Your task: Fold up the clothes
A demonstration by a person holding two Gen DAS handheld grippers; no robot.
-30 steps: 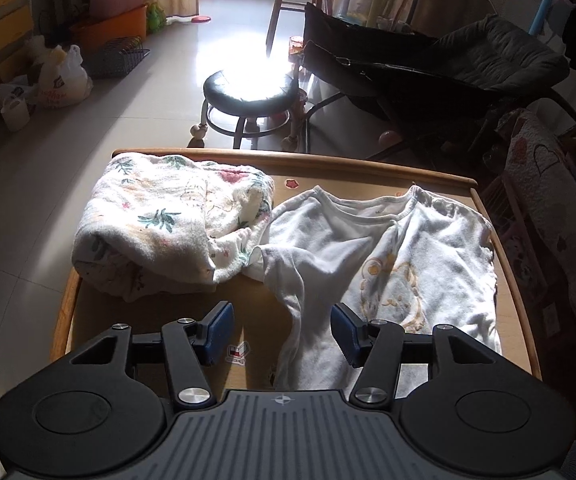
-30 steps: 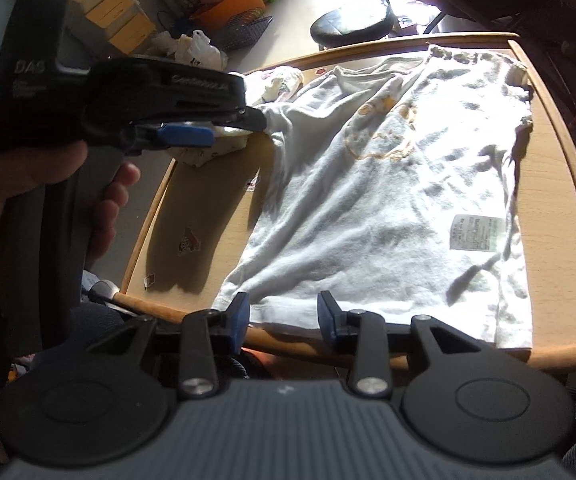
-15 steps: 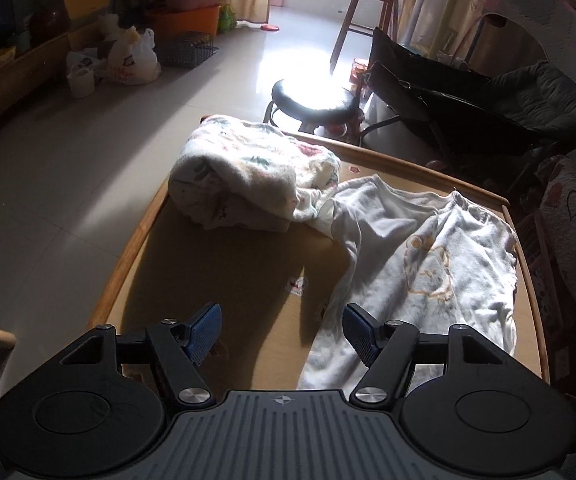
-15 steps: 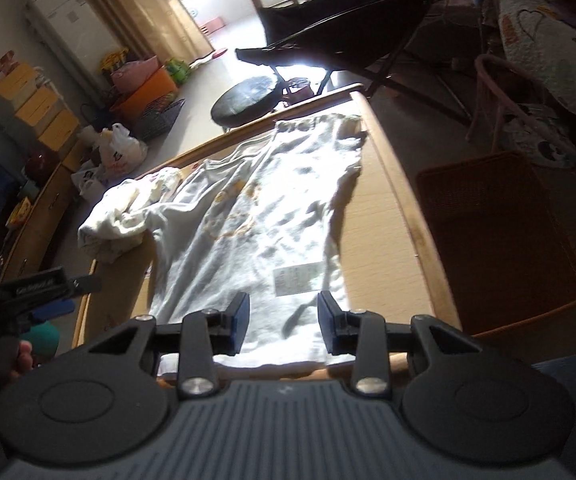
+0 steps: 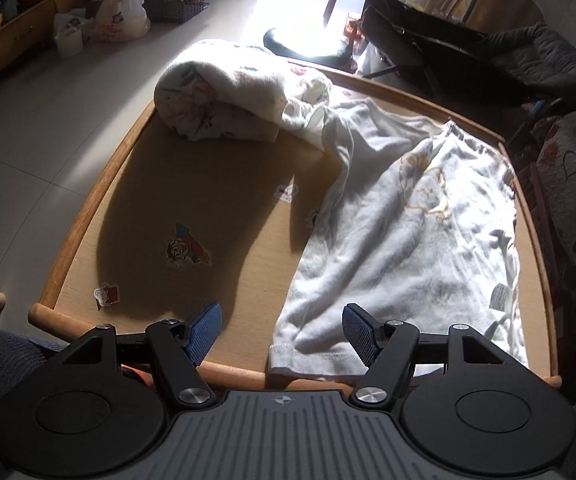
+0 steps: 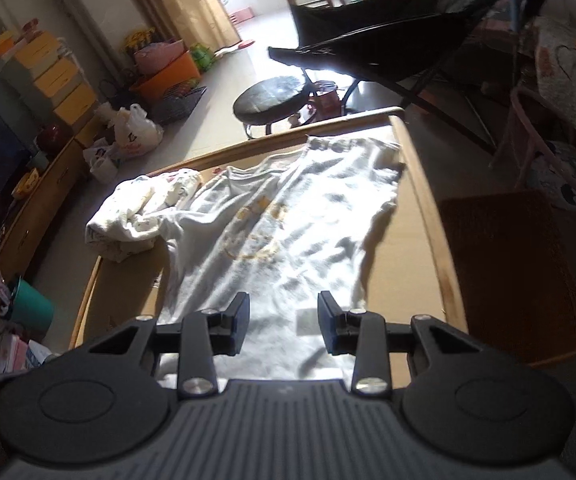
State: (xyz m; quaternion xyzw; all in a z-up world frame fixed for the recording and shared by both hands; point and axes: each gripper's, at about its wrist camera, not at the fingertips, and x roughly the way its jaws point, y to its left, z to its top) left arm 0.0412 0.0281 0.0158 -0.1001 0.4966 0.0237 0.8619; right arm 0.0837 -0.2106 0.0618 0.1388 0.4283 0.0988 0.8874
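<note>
Backlit, floor glare, fisheye warp.

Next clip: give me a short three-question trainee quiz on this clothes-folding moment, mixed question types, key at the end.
1. True or false: the left tongs grip the white T-shirt.
2. What touches the T-shirt's left sleeve? A) floral bundle B) black stool C) plastic bag
3. Fill in: the T-shirt lies flat on the wooden ____, hem nearest the right tongs.

Key: 1 false, both tongs are open; 2 A; 3 table.
</note>
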